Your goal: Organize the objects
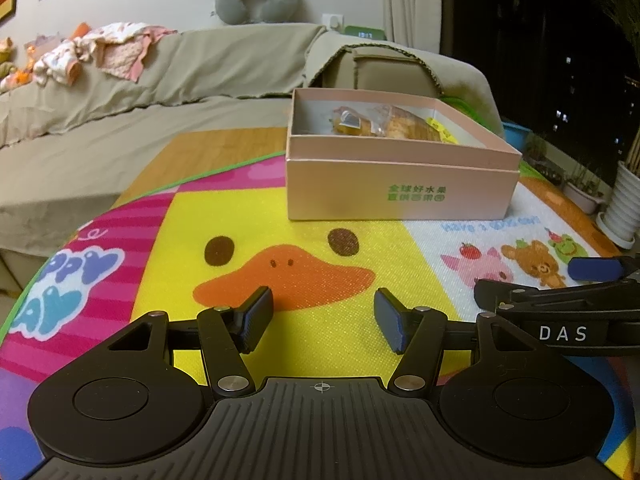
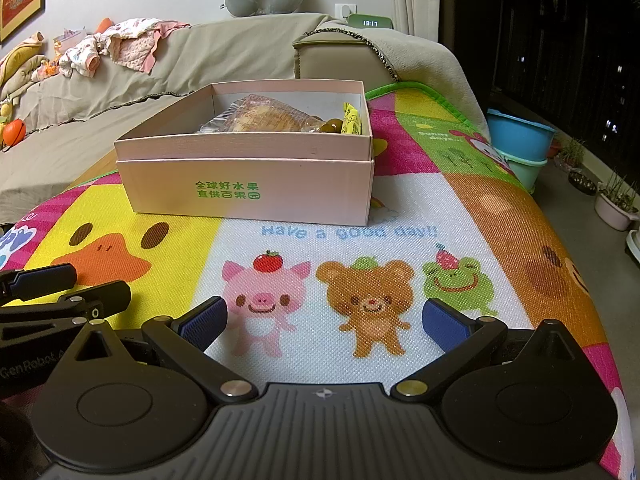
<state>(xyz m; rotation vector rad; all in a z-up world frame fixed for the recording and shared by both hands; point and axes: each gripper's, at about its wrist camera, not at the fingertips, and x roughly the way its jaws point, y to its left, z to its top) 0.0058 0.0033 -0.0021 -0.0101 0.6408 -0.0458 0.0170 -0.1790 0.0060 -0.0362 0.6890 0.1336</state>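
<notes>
Tongs [image 1: 324,320] agape, well short of box [image 1: 400,184]

Two wrist views, side by side, low over the play mat [image 1: 248,216], angled downward; both face the pink box [image 1: 400,184] and sofa [image 1: 120,92] beyond.
</notes>
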